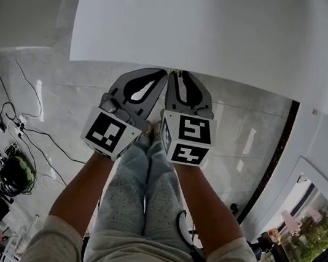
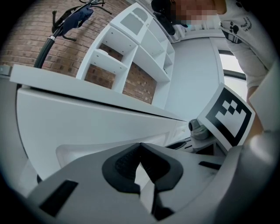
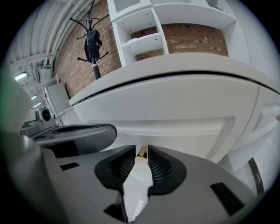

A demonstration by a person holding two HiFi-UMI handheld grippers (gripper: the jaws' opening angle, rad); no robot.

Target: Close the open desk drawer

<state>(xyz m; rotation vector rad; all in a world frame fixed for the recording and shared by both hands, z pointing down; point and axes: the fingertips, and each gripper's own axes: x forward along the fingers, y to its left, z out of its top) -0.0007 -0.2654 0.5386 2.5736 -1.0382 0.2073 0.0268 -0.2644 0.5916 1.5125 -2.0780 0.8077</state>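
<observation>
Two grippers sit side by side at the desk's front edge, noses toward the white drawer front.

Left gripper point(image 1: 152, 72), at eleven o'clock from the person's legs point(image 1: 140, 198) in the head view, has its jaws together, tips touching and nothing between them; in its own view the drawer front point(image 2: 87, 127) spans nine to twelve o'clock, just under the desk top point(image 1: 218, 30). Right gripper point(image 1: 184, 75), just beside it at one o'clock, has its jaws a narrow gap apart, pressing on nothing; a small tan patch point(image 3: 141, 152) shows at the gap's far end, too small to identify. At twelve o'clock in its own view runs the drawer's recessed pull point(image 3: 183, 129); whether either gripper touches the drawer I cannot tell.
</observation>
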